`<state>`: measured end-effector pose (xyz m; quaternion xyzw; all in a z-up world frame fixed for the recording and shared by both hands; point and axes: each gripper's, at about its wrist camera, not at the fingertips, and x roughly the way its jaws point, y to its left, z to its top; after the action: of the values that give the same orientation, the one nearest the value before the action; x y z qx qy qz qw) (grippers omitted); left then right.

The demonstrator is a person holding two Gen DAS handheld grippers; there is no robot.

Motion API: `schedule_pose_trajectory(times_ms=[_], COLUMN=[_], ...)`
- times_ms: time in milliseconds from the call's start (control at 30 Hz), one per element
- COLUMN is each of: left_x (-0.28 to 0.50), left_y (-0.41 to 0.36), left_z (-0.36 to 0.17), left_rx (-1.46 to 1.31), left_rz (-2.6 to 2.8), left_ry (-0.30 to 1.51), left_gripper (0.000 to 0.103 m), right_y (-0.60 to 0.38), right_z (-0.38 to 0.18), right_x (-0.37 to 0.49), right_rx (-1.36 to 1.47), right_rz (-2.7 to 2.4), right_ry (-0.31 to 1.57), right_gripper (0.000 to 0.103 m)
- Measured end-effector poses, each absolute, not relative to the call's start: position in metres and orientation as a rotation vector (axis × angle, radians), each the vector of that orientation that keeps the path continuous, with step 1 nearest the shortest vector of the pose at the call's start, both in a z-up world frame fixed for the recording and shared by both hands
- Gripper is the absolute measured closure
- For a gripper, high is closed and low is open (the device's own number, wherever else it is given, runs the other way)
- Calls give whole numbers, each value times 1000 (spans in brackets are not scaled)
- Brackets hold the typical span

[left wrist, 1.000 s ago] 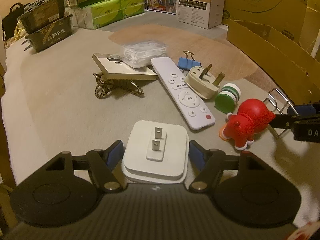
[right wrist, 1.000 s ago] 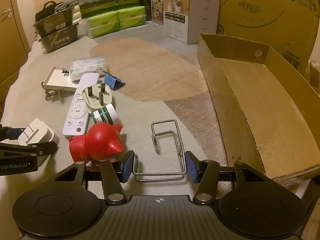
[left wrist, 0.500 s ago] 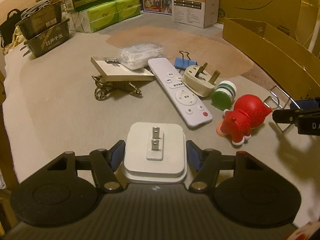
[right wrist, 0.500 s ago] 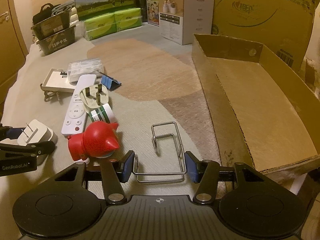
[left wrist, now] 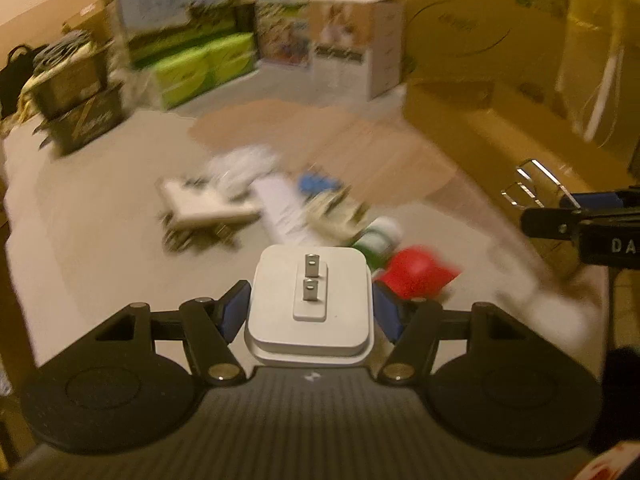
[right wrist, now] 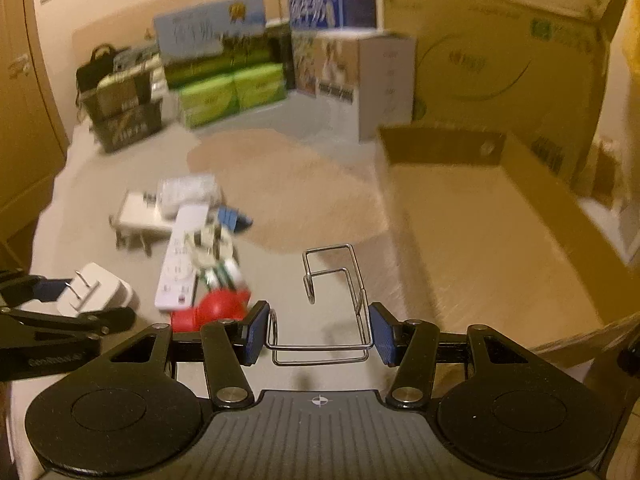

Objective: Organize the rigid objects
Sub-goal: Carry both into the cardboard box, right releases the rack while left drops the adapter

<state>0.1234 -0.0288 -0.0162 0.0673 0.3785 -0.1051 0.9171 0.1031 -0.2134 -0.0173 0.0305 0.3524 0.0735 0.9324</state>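
Both sets of fingers are clamped: left gripper [left wrist: 310, 312] holds white charger [left wrist: 310, 312], prongs up; right gripper [right wrist: 318, 332] grips wire rack [right wrist: 332, 300] lengthwise forward.

Dim, warm yellow-orange cast in both views. Heavy motion blur over bkgd: stacked boxes [left wrist: 192, 56] and floor clutter smeared. Sharp only up close: white plug [left wrist: 309, 304] and wire rack [right wrist: 332, 300]. Strong fisheye bend, dark vignette at corners. Soft shadow under rack; glints on wire.
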Motion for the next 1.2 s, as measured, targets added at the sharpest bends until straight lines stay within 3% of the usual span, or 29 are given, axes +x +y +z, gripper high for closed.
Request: schedule_pose_trajectory(times_ms=[367, 667, 933, 967, 1033, 1167, 1200], left_x=[153, 176, 187, 187, 188, 188, 187], left_y=[-153, -236, -261, -260, -261, -253, -250], left_z=[19, 6, -23, -24, -25, -22, -20], left_rx=[146, 213, 262, 262, 260, 250, 245], left_rz=[-440, -571, -605, -605, -600, -581, -577], left_ry=[689, 683, 728, 731, 736, 734, 730], left_gripper=[41, 41, 41, 40, 25, 25, 25], right_y=[-309, -391, -415, -416, -417, -418, -418], right_z=[12, -9, -26, -29, -32, -34, -33], right_x=[112, 124, 134, 135, 137, 139, 138], right_rx=[77, 116, 135, 138, 150, 160, 160], right_rz=[5, -61, -45, -42, -27, -15, -18], right_ry=[666, 712, 740, 741, 746, 725, 716], right_gripper=[49, 49, 49, 49, 49, 48, 42])
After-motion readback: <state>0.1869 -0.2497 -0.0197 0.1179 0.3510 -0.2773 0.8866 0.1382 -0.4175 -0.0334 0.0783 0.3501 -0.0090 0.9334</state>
